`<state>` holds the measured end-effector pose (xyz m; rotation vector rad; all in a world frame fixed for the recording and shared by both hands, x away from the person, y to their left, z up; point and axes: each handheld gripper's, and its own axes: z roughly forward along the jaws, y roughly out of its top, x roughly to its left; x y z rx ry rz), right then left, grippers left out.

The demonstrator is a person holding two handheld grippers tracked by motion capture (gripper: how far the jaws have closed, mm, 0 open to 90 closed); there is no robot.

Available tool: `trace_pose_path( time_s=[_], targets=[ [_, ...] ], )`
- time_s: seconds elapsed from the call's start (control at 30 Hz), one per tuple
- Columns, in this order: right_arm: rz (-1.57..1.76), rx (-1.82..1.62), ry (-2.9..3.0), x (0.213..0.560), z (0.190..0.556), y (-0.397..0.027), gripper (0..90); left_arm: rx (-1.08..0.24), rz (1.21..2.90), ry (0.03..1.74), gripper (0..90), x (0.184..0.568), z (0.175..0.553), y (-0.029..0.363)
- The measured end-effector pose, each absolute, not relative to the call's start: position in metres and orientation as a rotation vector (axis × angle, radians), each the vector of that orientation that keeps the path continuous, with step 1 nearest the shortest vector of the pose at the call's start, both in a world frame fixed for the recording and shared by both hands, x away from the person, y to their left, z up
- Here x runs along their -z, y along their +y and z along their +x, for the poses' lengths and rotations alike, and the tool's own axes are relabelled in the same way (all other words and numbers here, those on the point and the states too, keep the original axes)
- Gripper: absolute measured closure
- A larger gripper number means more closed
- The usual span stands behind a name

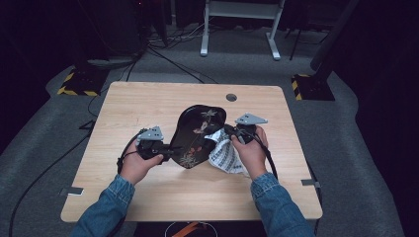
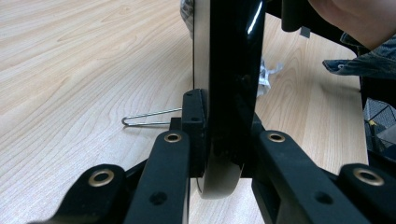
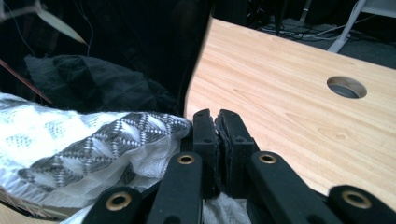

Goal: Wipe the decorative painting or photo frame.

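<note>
Item: black lacquer tray [image 1: 197,132], mid-table [image 1: 148,197], tilted on edge. My left gripper [image 2: 219,140] clamps tray rim; my right gripper [image 3: 217,135] pinches patterned cloth [image 3: 84,144] against tray face. Advice: keep rim grip steady, wipe with light even strokes, no tipping.

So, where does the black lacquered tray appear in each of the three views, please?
High view: the black tray sits mid-table, tilted, between the left gripper and the right gripper.
Left gripper view: its edge stands upright in the middle, clamped by that gripper's jaws.
Right gripper view: it is the dark glossy surface at upper left, behind the cloth.
Shared landmark: the white patterned cloth.
</note>
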<state>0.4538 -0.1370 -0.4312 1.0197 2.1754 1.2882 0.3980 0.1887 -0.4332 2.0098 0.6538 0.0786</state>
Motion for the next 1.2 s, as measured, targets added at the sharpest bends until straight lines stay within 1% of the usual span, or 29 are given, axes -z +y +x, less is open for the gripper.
trace_pose_path(
  time_s=[0.63,0.9,1.2],
  targets=[
    [1.082,-1.196,2.239,0.464,0.452,-0.139,86.8,-0.079,2.005,0.663,80.0,0.433,0.398,0.188],
    [1.124,-1.164,2.3,0.487,0.449,-0.136,86.7,-0.082,2.003,0.662,80.1,0.433,0.398,0.188],
    [1.161,-1.17,2.324,0.493,0.448,-0.136,86.6,-0.084,2.003,0.667,80.2,0.433,0.398,0.188]
  ],
)
